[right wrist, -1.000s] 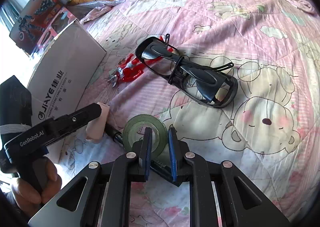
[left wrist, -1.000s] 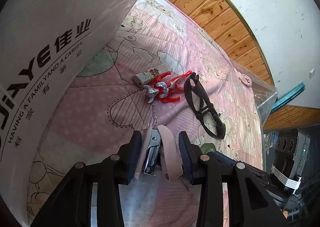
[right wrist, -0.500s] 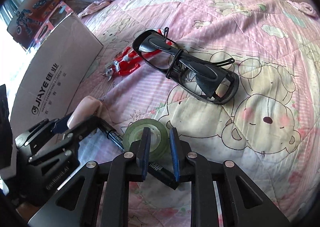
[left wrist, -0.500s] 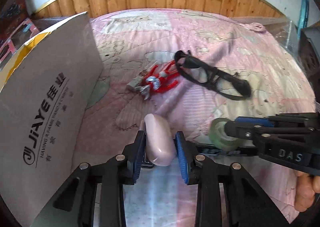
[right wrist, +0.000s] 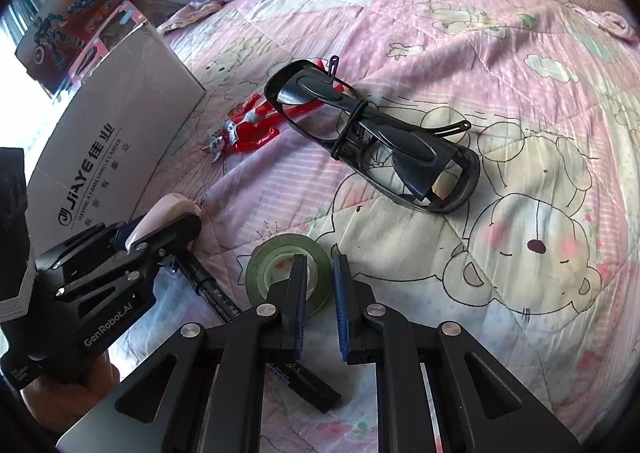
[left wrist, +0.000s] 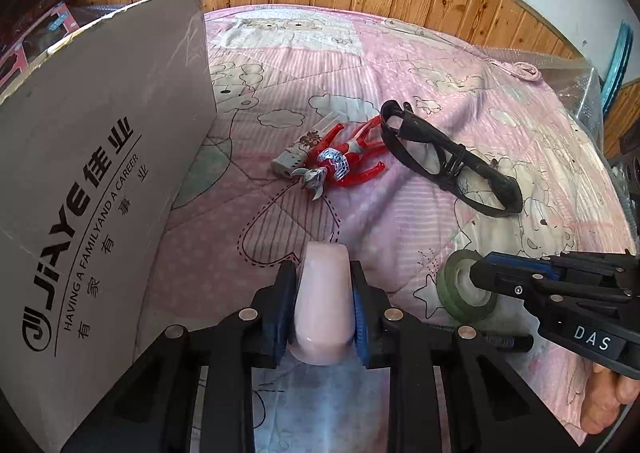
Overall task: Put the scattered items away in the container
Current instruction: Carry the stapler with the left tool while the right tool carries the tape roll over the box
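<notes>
While left gripper clamps the pink stapler and right gripper pinches the tape, figure, tube, glasses at 12 o'clock and marker lie outside the box.

box: JiAYE; right claw: DAS; left claw: GenRobot.AI

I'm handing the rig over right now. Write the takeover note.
Left claw: shut on the pink stapler, lifted beside the cardboard box.
Right claw: shut on the rim of the green tape roll, which still sits on the quilt.
Still lying out: red toy figure, small white cylinder, black glasses, black marker.
Done: no item can be seen inside the box.
Left: box the stapler and tape, then the rest.
</notes>
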`<action>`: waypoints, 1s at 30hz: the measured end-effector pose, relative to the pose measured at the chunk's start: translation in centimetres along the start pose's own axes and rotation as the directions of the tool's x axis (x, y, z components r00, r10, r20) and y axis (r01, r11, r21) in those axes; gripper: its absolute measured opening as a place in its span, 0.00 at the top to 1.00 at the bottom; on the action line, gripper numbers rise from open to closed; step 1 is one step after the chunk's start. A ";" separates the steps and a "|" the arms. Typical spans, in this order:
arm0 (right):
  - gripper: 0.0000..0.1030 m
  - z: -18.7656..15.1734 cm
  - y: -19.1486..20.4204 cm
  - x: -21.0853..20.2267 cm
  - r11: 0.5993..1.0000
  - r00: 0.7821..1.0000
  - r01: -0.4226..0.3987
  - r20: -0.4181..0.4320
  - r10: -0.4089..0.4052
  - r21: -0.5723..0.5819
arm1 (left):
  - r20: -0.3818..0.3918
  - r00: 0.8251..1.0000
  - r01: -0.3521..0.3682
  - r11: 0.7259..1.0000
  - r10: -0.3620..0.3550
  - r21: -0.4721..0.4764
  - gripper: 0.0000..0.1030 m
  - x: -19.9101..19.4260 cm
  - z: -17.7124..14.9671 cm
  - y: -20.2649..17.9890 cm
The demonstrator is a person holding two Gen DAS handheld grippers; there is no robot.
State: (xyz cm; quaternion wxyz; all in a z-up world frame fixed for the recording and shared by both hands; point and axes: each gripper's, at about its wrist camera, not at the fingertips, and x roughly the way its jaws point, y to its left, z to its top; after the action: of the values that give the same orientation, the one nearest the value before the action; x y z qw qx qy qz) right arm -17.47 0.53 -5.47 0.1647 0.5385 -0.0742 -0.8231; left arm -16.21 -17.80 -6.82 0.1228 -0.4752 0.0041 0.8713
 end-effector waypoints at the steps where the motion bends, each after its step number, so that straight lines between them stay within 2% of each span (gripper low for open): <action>1: 0.87 0.0 0.0 -0.2 1.000 1.000 -0.005 0.003 0.005 0.005 | 0.001 1.000 0.002 1.000 -0.002 -0.001 0.74 -0.3 -0.1 -0.1; 13: 0.87 0.2 0.0 -3.0 0.998 0.997 -0.043 0.073 0.040 0.036 | 0.034 0.999 0.037 0.999 -0.036 -0.038 0.74 -4.4 -0.4 -0.3; 30: 0.87 -1.7 0.2 -7.0 0.996 0.989 -0.060 0.137 0.051 0.066 | 0.068 0.997 0.043 0.998 -0.046 0.042 0.74 -9.0 -1.6 -4.1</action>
State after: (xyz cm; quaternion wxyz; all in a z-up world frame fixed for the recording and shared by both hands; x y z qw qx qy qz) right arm -13.37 2.86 -0.10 0.1633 0.4846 -0.1289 -0.8497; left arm -9.33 -15.91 0.27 0.1518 -0.4421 0.0068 0.8840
